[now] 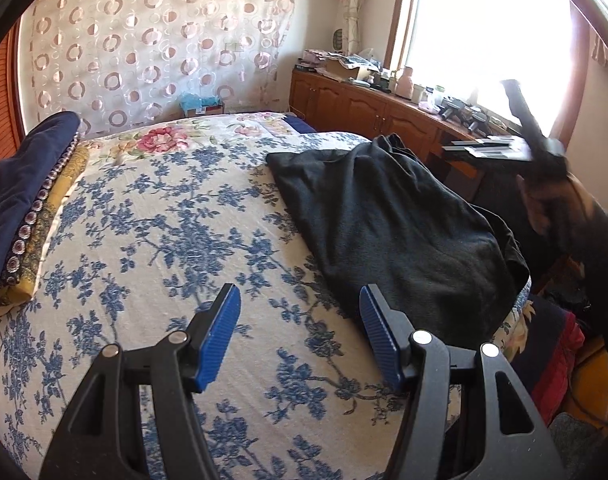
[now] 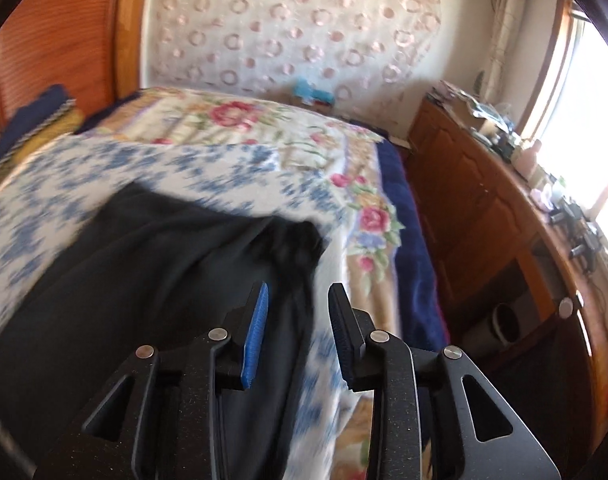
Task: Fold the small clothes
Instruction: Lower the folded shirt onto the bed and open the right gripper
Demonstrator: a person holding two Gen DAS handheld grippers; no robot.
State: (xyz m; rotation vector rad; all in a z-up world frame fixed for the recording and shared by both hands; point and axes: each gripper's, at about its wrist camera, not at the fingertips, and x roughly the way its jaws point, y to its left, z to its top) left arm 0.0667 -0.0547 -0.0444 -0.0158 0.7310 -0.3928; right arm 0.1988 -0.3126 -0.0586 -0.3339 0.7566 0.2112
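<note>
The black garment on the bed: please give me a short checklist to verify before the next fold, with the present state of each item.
1. Black garment lies on the bed: ok.
2. Garment flat, without bunching: not ok, its far end is crumpled.
3. Left gripper open, nothing between the fingers: ok.
4. Right gripper free of cloth: ok, the fingers stand apart above the garment's edge.
5. Garment clear of the bed's edge: cannot tell.
</note>
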